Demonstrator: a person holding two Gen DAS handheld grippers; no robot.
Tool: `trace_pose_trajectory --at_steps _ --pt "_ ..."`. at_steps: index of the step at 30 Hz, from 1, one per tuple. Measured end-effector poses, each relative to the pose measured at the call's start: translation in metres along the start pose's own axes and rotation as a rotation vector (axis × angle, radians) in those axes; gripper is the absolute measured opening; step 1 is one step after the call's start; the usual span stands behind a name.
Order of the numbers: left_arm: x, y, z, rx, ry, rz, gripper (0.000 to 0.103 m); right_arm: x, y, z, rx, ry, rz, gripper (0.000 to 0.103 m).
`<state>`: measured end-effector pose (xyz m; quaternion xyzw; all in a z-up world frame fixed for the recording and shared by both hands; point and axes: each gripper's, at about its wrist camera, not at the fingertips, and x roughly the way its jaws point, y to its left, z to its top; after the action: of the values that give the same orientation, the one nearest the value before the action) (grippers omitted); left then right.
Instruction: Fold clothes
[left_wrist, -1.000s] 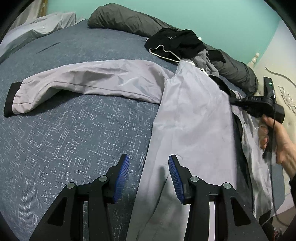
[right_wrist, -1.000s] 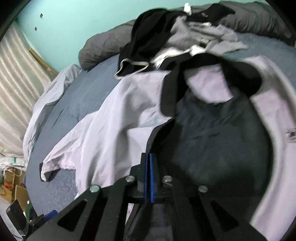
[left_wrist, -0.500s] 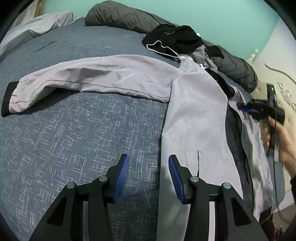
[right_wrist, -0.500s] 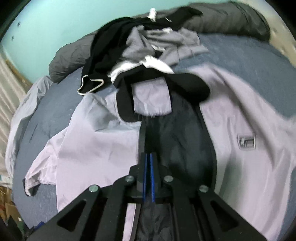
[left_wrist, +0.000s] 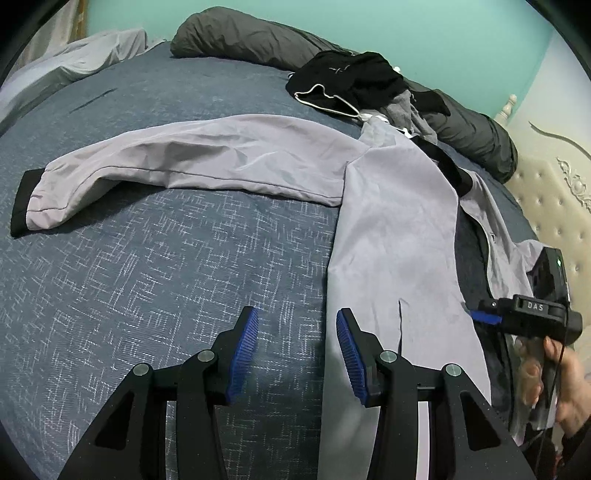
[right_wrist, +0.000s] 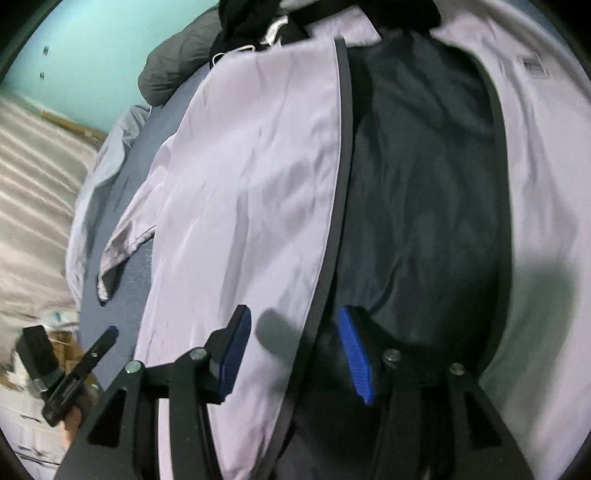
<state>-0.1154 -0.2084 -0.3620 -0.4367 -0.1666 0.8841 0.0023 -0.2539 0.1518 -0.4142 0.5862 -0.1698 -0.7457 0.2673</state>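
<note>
**Ana:** Since a second ago the right gripper (right_wrist: 291, 350) has let go: its fingers, then pressed together, now stand apart over the jacket's (left_wrist: 399, 229) black zip edge (right_wrist: 341, 177).

**Ben:** Where's the jacket?

**Ana:** Flat on the bed (left_wrist: 147, 280), front open, dark lining (right_wrist: 421, 177) showing, one sleeve (left_wrist: 192, 166) stretched out sideways.

**Ben:** And the left gripper (left_wrist: 295, 350)?

**Ana:** Released too, hovering beside the hem, holding nothing.

**Ben:** How to fold it well?

**Ana:** I'd judge: pinch the fabric edges only, keep the panels smooth, and steer clear of the clothes pile (left_wrist: 354, 85) by the collar.
</note>
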Motion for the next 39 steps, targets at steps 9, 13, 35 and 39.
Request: trace_pose_trajectory --at_steps 9,13,35,39 --pt "-0.001 -0.001 -0.001 0.005 0.001 -0.007 0.048 -0.007 0.009 -0.006 -0.036 -0.037 0.008 0.003" --pt "-0.001 0.000 -0.002 0.004 0.003 -0.016 0.048 -0.026 0.009 0.001 -0.065 -0.077 -0.037 0.002" --pt "0.000 -0.008 -0.006 0.023 0.022 -0.041 0.048 -0.058 -0.021 -0.001 0.012 -0.086 -0.065 0.050" --pt "-0.005 -0.012 -0.006 0.032 0.013 -0.040 0.048 -0.054 -0.014 -0.040 -0.033 -0.028 -0.064 0.050"
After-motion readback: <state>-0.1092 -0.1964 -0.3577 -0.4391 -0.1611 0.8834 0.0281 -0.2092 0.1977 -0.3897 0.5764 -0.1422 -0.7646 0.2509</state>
